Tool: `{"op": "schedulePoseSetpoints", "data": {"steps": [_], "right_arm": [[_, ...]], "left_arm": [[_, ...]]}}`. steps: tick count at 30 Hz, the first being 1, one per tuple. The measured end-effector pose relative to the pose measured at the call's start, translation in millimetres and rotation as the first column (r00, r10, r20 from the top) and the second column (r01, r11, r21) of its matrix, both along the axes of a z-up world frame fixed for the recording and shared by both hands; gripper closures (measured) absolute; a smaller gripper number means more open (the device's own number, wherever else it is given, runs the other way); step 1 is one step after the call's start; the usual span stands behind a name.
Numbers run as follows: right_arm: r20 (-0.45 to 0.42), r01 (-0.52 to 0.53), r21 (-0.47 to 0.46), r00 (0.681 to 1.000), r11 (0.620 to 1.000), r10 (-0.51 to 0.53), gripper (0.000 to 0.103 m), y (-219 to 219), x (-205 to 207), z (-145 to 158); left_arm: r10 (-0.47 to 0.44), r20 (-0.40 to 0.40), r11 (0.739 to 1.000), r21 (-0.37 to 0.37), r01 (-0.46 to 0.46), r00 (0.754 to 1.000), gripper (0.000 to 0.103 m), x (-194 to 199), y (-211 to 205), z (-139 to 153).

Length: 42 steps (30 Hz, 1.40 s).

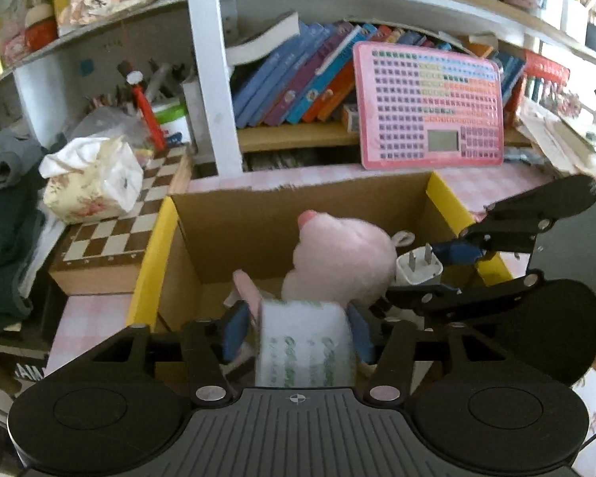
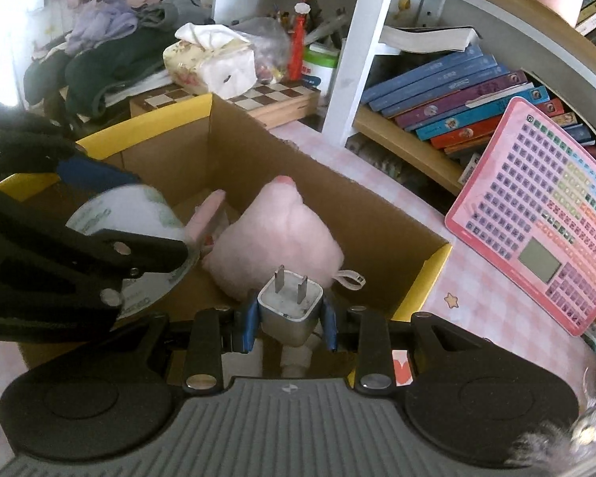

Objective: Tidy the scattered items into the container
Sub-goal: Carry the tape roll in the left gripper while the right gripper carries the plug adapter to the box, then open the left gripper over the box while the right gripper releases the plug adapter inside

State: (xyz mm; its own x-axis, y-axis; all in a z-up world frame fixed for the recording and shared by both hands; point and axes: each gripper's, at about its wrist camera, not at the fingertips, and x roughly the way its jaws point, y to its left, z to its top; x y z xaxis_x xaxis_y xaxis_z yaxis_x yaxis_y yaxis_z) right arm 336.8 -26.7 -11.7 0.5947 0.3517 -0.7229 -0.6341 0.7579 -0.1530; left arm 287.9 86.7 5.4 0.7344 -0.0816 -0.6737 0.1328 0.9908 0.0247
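An open cardboard box [image 1: 234, 234] with yellow flaps stands on the pink checked table; it also shows in the right wrist view [image 2: 361, 214]. A pink plush pig [image 1: 341, 254] lies inside it, also seen in the right wrist view [image 2: 274, 246]. My left gripper [image 1: 298, 334] is shut on a roll of tape with green print [image 1: 306, 349], held over the box's near side. My right gripper [image 2: 290, 322] is shut on a white plug charger [image 2: 292, 308], prongs up, over the box's right edge. The charger also shows in the left wrist view [image 1: 419, 268].
A chessboard box [image 1: 111, 234] with a tissue pack [image 1: 91, 183] on it stands left of the box. A pink keyboard toy [image 1: 429, 107] leans on the bookshelf behind. Books [image 1: 298, 79] fill the shelf. Clothes [image 2: 111, 55] are piled at the far left.
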Motion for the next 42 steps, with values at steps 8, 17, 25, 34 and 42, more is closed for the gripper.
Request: {"op": "schedulePoseSetpoints", "data": {"steps": [8, 17, 25, 34, 42], "right_arm": [[0.005, -0.003, 0.106, 1.000, 0.994, 0.002, 0.055, -16, 7, 11], [0.084, 0.005, 0.166, 0.996, 0.986, -0.019, 0.047, -30, -14, 43], [0.144, 0.092, 0.256, 0.981, 0.962, -0.132, 0.040, -44, -57, 71], [0.194, 0.214, 0.318, 0.939, 0.924, -0.284, 0.040, -73, -131, 87], [0.165, 0.349, 0.328, 0.894, 0.878, -0.417, 0.038, -93, -209, 69]], "left_arm": [[0.062, 0.074, 0.998, -0.038, -0.060, 0.995, 0.028, -11, 3, 18], [0.133, 0.141, 0.990, -0.068, -0.124, 0.981, 0.023, -38, 8, 46], [0.138, 0.216, 0.990, -0.062, -0.127, 0.967, 0.017, -84, 9, 64], [0.113, 0.284, 0.993, -0.068, -0.098, 0.952, 0.014, -149, 9, 72], [0.086, 0.235, 0.993, -0.102, -0.063, 0.968, 0.013, -205, 2, 51]]}}
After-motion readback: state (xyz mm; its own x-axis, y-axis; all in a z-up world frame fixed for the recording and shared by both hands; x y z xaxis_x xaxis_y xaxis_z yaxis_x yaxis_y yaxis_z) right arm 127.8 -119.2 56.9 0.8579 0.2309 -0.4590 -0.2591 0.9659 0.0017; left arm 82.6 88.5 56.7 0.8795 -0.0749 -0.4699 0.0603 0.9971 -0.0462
